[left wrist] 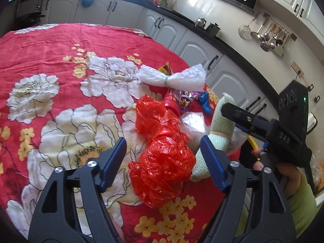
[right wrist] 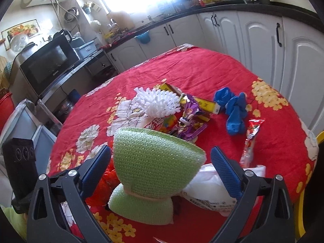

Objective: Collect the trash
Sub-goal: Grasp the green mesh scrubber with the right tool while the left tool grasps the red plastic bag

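A heap of trash lies on a table with a red floral cloth (left wrist: 50,50). My left gripper (left wrist: 163,162) is open around a crumpled red plastic bag (left wrist: 162,166), and neither blue pad touches it. My right gripper (right wrist: 162,168) is open astride a green bubble-wrap bundle (right wrist: 156,162) tied at its waist, with gaps on both sides. That bundle (left wrist: 218,125) stands just right of the red bag. Farther back lie a tied white foam net (right wrist: 158,101), a purple snack wrapper (right wrist: 190,117), a yellow box (right wrist: 204,103), a blue plastic bag (right wrist: 232,109) and a red-and-white wrapper (right wrist: 251,139).
A white plastic bag (right wrist: 212,190) lies under the right gripper's right finger. A hand in a green sleeve (left wrist: 299,198) holds the other tool. White kitchen cabinets (right wrist: 253,36) ring the table, a microwave (right wrist: 48,64) stands at the left, and a yellow chair edge (right wrist: 301,202) at the right.
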The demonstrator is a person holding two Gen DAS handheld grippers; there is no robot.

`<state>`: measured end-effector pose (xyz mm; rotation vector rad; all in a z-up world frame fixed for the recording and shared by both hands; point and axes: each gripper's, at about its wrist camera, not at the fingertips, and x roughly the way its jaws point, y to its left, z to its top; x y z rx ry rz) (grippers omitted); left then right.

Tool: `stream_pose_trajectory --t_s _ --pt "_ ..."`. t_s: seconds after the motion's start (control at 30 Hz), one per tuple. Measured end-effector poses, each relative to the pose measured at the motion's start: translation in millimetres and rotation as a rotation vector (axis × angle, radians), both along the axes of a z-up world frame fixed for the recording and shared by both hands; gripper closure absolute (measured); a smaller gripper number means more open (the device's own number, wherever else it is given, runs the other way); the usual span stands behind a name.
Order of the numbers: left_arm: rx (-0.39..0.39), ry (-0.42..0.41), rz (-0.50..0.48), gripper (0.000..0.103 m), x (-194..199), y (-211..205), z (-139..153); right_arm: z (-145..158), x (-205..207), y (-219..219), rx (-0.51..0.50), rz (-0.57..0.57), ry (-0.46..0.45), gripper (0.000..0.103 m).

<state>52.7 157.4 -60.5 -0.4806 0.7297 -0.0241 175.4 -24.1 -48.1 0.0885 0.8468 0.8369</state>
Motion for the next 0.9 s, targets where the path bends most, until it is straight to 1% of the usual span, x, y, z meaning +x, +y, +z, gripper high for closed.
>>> stream_pose_trajectory --t_s 0.03,0.1,0.13,0.17,0.2,0.3,0.4,0.63,0.7,0.9 --pt "0.001 0.004 -0.008 0.039 0.6 -2.1 -1.2 -0.6 -0.2 0.9 -0.008 -0.003 -0.007 0.017" --pt "0.005 0.011 -0.017 0.047 1.6 -4.3 -2.2 -0.6 0.5 1.4 -0.001 -0.005 -0.002 0.021" --pt "0.009 0.017 -0.021 0.048 2.0 -5.7 -3.0 -0.6 1.0 0.6 0.007 -0.009 0.002 0.022" --pt "0.013 0.025 -0.025 0.053 2.9 -7.0 -4.2 0.6 0.9 -0.8 0.016 -0.014 0.004 0.023" --pt "0.016 0.032 -0.027 0.061 3.2 -8.0 -5.6 1.2 1.3 -2.1 0.022 -0.015 0.005 0.024" --pt "0.024 0.041 -0.034 0.071 3.2 -9.9 -8.0 3.4 1.8 -6.9 0.045 -0.026 0.004 0.026" --pt "0.031 0.017 -0.032 0.074 0.1 -9.0 -2.4 8.9 -0.2 -11.3 0.061 -0.027 -0.007 0.026" --pt "0.071 -0.073 -0.012 0.075 -8.1 -10.1 26.6 29.5 -4.2 -31.8 0.123 -0.06 -0.045 0.026" --pt "0.088 -0.105 -0.017 0.075 -9.1 -15.6 37.5 37.9 -5.3 -44.0 0.152 -0.078 -0.058 0.026" --pt "0.138 -0.168 -0.063 0.075 -2.2 -42.9 61.1 60.6 -8.3 -82.4 0.202 -0.139 -0.112 0.026"
